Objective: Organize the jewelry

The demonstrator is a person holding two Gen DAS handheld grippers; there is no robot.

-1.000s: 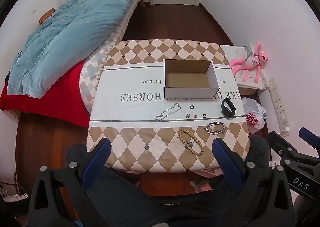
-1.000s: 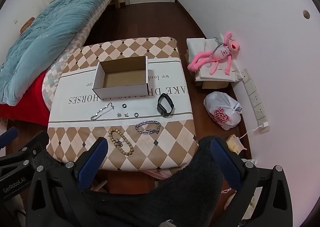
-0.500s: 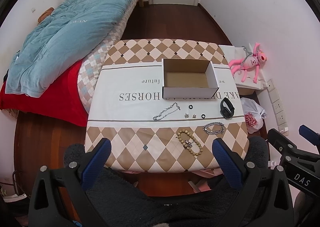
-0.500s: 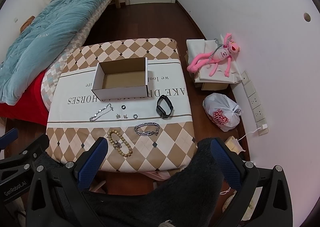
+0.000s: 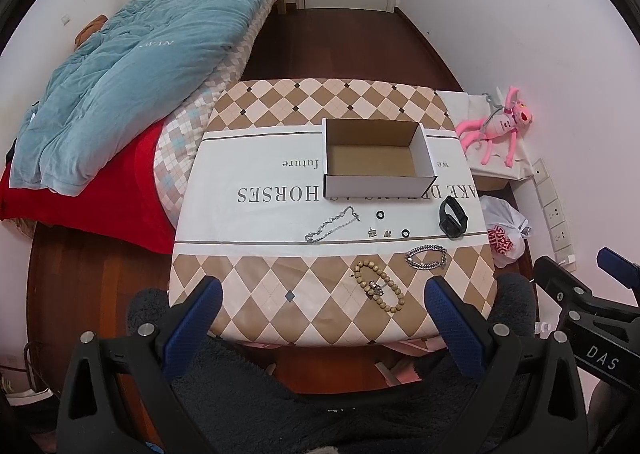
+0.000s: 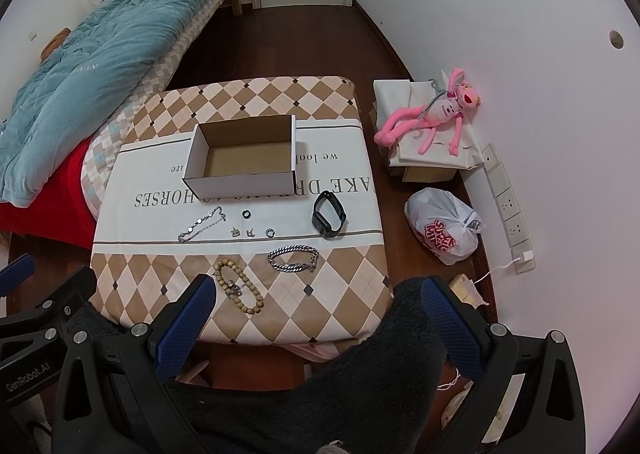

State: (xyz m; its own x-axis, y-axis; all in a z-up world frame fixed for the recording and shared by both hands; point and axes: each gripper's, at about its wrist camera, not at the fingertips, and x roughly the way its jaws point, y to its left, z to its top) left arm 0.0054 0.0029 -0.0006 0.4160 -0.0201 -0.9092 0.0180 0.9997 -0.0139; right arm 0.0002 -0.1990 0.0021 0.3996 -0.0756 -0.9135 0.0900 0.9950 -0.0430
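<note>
We hold the left claw (image 5: 320, 298) and right claw (image 6: 316, 296) spread wide, empty, short of the tabletop (image 5: 280, 270); only our right view shows the wall hole (image 6: 616, 39).

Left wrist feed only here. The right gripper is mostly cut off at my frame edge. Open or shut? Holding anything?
Observer: The right wrist view shows the right gripper open, with nothing between its blue fingers. It sits at the near edge of the table.
Operator: What's closest in front of it?
Observer: The bead bracelet, which lies just past its left finger, flat on the cloth and untouched.
Operator: Anything on the floor beside its other finger?
Observer: A white cable runs from a plug at the wall sockets down to a small tan item on the floor. I can't tell what that item is.
</note>
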